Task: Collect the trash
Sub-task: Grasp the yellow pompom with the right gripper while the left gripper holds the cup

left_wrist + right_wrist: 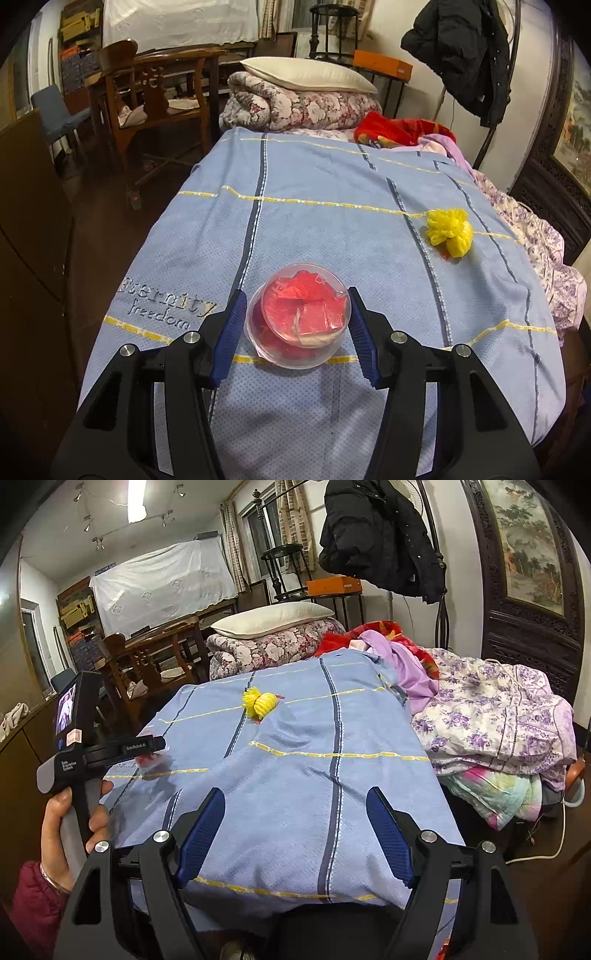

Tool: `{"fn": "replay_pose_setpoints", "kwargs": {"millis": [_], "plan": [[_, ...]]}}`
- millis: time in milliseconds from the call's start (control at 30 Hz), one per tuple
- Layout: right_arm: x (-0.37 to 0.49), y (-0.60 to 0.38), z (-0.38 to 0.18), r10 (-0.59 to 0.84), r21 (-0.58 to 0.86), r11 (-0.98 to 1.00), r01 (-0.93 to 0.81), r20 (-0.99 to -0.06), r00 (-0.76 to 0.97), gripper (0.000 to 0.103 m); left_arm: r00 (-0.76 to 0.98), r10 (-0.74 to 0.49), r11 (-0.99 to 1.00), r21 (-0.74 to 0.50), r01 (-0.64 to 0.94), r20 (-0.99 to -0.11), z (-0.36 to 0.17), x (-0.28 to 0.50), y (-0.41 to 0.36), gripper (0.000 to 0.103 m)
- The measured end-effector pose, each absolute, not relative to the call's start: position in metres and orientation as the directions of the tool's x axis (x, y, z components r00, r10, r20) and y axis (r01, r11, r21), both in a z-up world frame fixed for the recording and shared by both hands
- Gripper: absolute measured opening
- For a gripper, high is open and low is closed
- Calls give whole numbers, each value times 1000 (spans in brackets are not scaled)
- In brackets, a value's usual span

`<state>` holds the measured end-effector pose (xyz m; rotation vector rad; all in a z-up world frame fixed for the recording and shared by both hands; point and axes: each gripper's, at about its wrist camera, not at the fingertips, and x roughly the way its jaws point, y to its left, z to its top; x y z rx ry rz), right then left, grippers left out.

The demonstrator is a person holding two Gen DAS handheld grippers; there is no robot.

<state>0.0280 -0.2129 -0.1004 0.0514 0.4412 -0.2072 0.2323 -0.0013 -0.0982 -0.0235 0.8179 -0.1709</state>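
Clear cup (298, 320) of red scraps sits on the blue blanket (314, 229), right between my left tongs (295, 325); jaws apart, flanking it, contact unclear. Yellow yarn ball (450, 232) well ahead-right, nothing blocking. My right tongs (295, 834) wide apart, holding nothing.

Left tongs (295, 325) spread wide around clear plastic cup (298, 319) of red scraps, pads just beside cup walls, contact unclear. Yellow mesh wad (450, 232) well apart on blue bedspread (314, 221).

Ahead of the jaws, bed (314, 229); beyond, wooden chair (155, 99), hanging coat (376, 535), lit ceiling lamp (136, 502).
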Motion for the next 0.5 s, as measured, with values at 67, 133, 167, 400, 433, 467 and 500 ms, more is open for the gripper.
{"fn": "replay_pose_setpoints", "kwargs": {"millis": [67, 133, 167, 400, 433, 467, 500], "plan": [[31, -211, -100, -192, -5, 978, 210, -428, 883, 78, 660, -170, 985, -99, 144, -731, -101, 234, -1, 54], [38, -210, -98, -190, -8, 978, 206, -428, 884, 78, 663, -174, 984, -103, 145, -728, -102, 235, -1, 54], [40, -209, -98, -189, -9, 979, 205, -427, 884, 78, 663, -171, 985, -100, 144, -729, -103, 236, -1, 54], [84, -205, -81, -155, -6, 986, 168, -418, 895, 78, 651, -186, 982, -124, 140, -736, -105, 241, 0, 54], [97, -204, -79, -150, -10, 987, 161, -425, 893, 78, 652, -186, 982, -126, 139, -735, -105, 241, 1, 54], [104, -204, -77, -146, -10, 988, 157, -430, 891, 78, 652, -187, 982, -127, 138, -735, -105, 241, 1, 54], [117, -204, -76, -138, -9, 989, 150, -441, 887, 78, 651, -187, 982, -128, 138, -735, -105, 241, 1, 54]]}}
